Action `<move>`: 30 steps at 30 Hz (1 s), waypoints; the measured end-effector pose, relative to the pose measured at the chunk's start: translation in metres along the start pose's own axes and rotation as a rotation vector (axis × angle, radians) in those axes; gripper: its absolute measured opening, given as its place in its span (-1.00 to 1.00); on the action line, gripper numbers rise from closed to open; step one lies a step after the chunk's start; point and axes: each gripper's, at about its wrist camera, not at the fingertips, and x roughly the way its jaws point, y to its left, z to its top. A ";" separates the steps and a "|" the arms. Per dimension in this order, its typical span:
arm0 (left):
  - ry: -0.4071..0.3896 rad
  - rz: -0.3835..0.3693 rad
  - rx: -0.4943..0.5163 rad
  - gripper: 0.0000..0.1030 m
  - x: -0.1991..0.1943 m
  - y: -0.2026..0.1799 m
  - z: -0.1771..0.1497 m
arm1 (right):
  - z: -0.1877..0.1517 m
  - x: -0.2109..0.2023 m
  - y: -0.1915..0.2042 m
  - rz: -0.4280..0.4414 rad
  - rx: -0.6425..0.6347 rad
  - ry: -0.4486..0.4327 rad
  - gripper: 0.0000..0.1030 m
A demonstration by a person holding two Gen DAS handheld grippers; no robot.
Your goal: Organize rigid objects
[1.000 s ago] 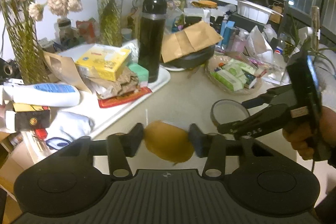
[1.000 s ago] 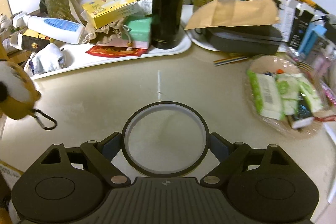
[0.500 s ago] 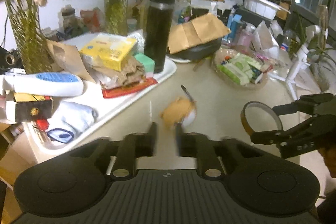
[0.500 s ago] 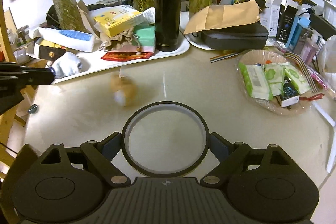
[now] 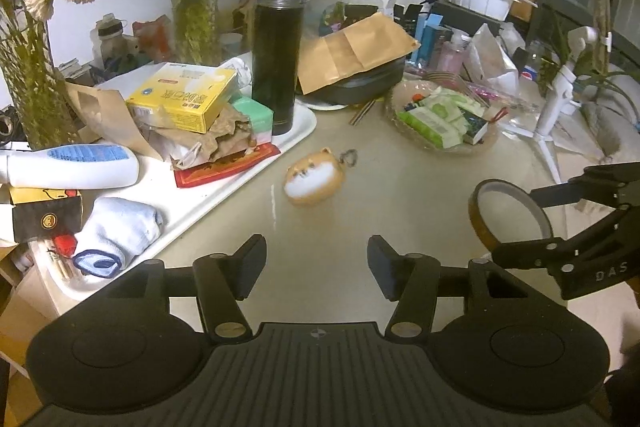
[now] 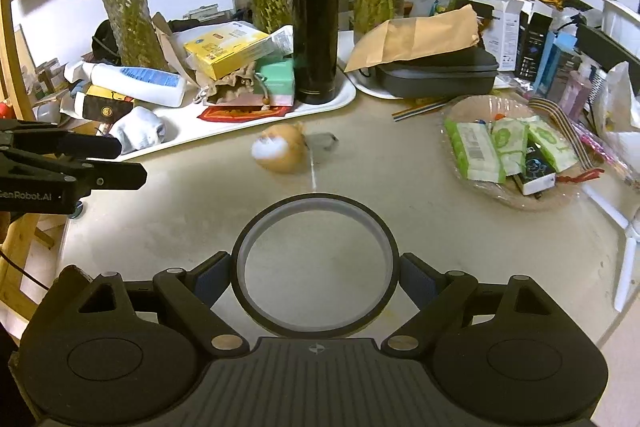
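On the beige table (image 5: 400,187), just off the white tray (image 5: 224,195), your dog-face keychain (image 5: 314,179) lies loose. Your left gripper (image 5: 316,263) has just been opening, nothing between its fingers. Your right gripper (image 6: 316,277) clamps the tape ring (image 6: 316,207) above the tabletop.

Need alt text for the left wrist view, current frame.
The left claw hangs open and empty over a beige table, a dog-faced keychain pouch lying just beyond it. At right, the right claw grips a tape ring; at left, a cluttered white tray holds a black flask.
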 end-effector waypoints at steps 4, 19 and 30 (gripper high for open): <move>0.002 0.006 -0.003 0.09 0.000 0.001 0.000 | -0.002 -0.004 -0.001 0.003 0.009 -0.001 0.76; -0.014 0.016 0.044 0.53 0.011 -0.009 0.005 | -0.015 -0.023 -0.006 0.004 0.056 -0.010 0.76; -0.005 -0.003 0.135 0.72 0.068 -0.013 0.028 | -0.025 -0.040 -0.016 0.010 0.109 -0.030 0.76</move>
